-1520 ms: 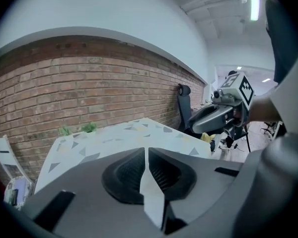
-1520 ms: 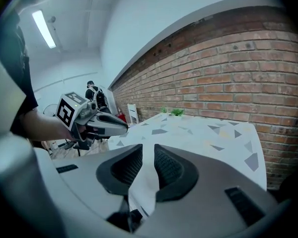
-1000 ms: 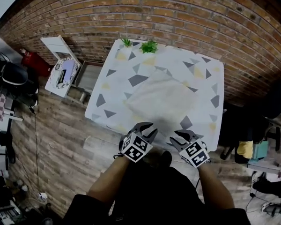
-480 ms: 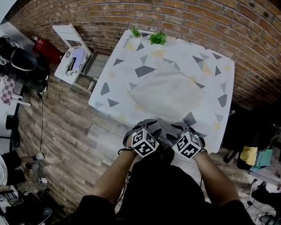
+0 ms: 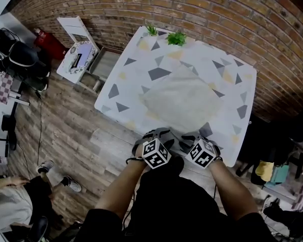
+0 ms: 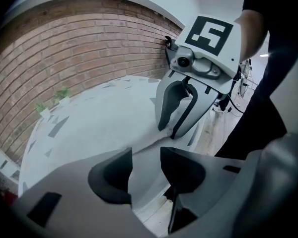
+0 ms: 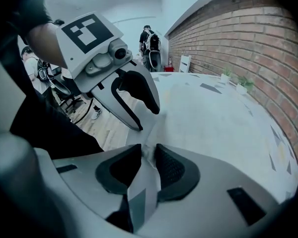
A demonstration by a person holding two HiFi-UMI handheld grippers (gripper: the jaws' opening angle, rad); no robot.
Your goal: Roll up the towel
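A pale towel point(image 5: 184, 97) lies flat on the table point(image 5: 122, 92), which has a white cloth with grey triangles. Both grippers sit side by side at the towel's near edge. My left gripper point(image 5: 159, 133) point(image 6: 146, 155) is open; its jaws have just been opening, and cloth lies in the gap untouched by the pads. My right gripper point(image 5: 193, 136) point(image 7: 148, 152) has just been closing and pinches a raised pucker of the towel's edge point(image 7: 147, 142). Each gripper shows in the other's view: the right gripper point(image 6: 171, 130) and the left gripper point(image 7: 146, 119).
Two small green plants point(image 5: 151, 29) point(image 5: 177, 37) stand at the table's far edge against the brick wall point(image 5: 217, 14). A white chair point(image 5: 76, 54) and dark bags point(image 5: 17, 59) are on the wooden floor at left. A person point(image 5: 10, 200) crouches at lower left.
Both grippers have come down and closer together, with their fingertips now at the table's near edge by the towel. The view has shifted, and a person has appeared at lower left.
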